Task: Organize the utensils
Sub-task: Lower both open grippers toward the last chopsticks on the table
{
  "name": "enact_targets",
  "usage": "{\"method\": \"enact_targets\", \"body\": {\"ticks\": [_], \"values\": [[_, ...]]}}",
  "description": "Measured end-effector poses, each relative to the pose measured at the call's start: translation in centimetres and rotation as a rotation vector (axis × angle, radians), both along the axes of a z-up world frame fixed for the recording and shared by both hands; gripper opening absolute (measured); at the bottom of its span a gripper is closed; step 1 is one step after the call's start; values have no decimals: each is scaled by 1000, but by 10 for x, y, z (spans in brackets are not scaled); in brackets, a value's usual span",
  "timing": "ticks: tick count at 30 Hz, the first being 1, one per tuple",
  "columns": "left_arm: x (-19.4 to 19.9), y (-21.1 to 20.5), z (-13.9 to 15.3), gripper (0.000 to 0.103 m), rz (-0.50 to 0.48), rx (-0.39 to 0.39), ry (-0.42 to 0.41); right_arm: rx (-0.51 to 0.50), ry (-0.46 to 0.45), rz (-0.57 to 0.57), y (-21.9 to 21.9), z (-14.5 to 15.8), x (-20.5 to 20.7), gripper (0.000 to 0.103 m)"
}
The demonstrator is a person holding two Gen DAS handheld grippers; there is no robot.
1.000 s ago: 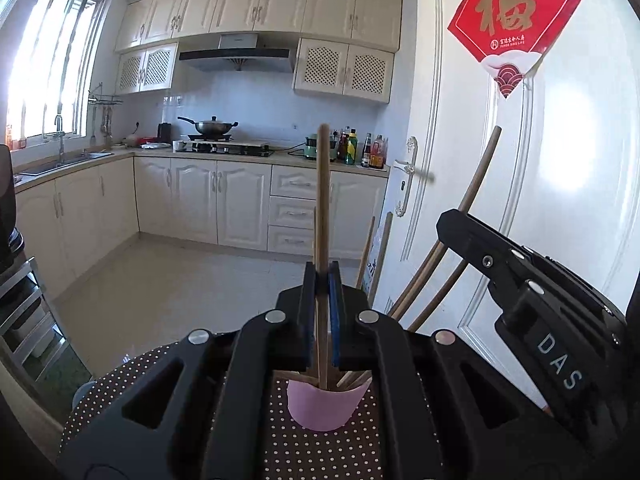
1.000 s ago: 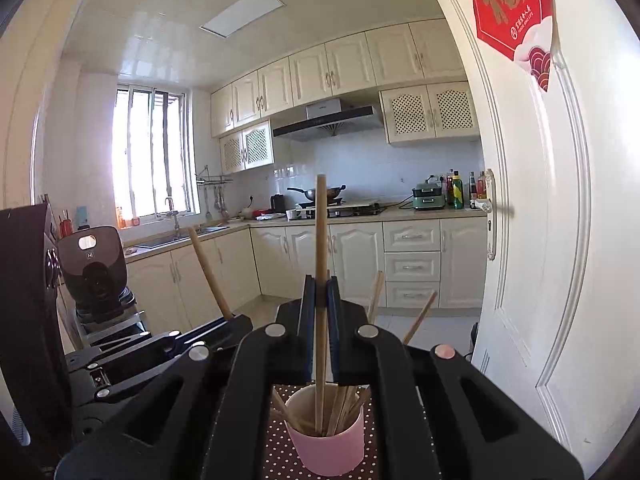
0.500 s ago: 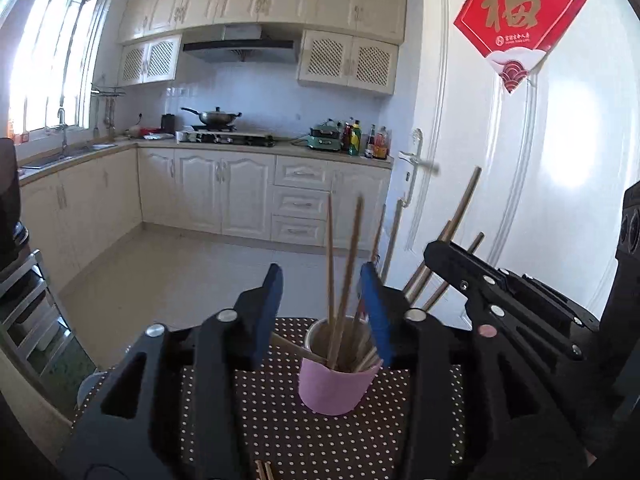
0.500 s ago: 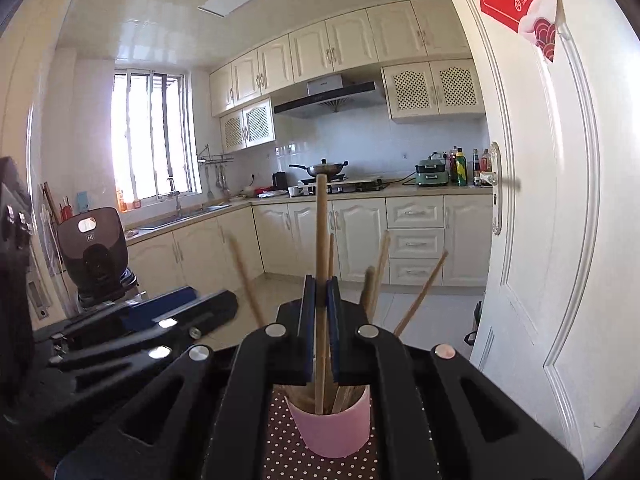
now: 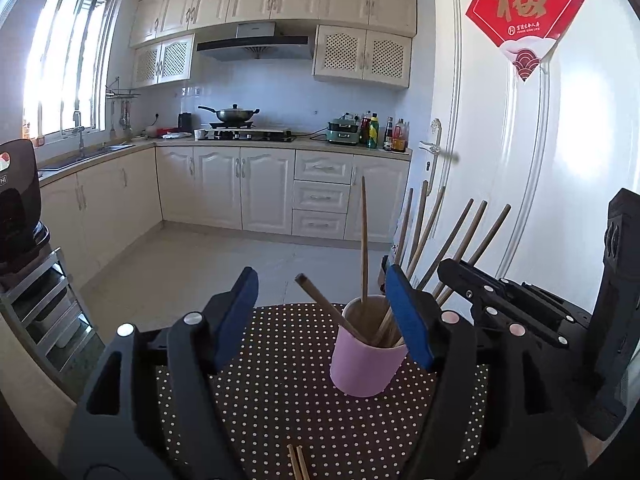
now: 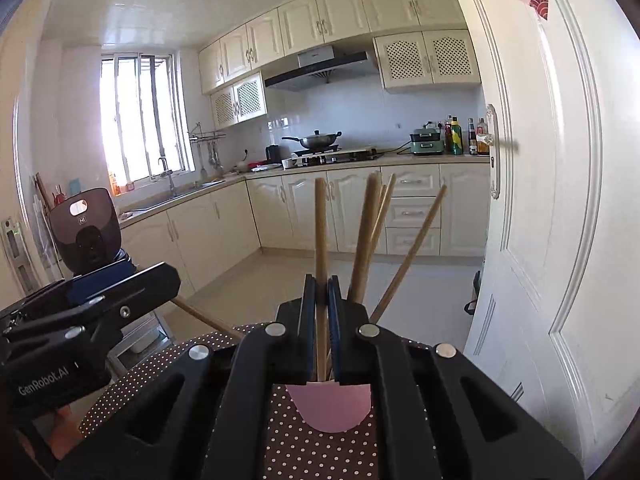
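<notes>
Both tongs hang over the pink plastic cup (image 5: 366,362): left tongs (image 5: 324,316) opening, nothing pinched; right tongs (image 6: 322,308) pinching one upright wooden chopstick (image 6: 321,232) for dropping in.

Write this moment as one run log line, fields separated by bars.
left gripper: jaws opening, nothing between | right gripper: shut on chopstick, above pink cup | more chopsticks stand in cup | table: dotted cloth
</notes>
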State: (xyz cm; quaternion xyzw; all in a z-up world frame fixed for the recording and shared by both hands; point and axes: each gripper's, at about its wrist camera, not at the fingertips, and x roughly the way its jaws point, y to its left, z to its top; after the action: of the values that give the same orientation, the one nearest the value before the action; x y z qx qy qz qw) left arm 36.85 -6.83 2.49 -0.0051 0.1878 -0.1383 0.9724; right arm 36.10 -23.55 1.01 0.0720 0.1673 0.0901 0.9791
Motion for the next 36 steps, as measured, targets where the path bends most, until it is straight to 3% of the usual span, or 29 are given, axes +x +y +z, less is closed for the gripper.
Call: {"method": "enact_targets", "body": {"ticks": [3,6,15,22,27,36], "values": [[-4,4,-2,69,10,13,4,20,16,3,-1,2,-3,9],[-9,9,-1,71,16,10,19,18,20,5,-1,5,-11,28],[-37,33,-16,77,27,62,116,6,73,49,7,4,-45,36],[-53,54,-48,79,27,85,278,-15,266,123,36,-40,-51,40],[-56,69,-78,79,44,104,404,-36,479,177,63,-83,-47,40],[-57,92,-118,79,49,75,525,-83,643,236,104,-130,-41,38]]}}
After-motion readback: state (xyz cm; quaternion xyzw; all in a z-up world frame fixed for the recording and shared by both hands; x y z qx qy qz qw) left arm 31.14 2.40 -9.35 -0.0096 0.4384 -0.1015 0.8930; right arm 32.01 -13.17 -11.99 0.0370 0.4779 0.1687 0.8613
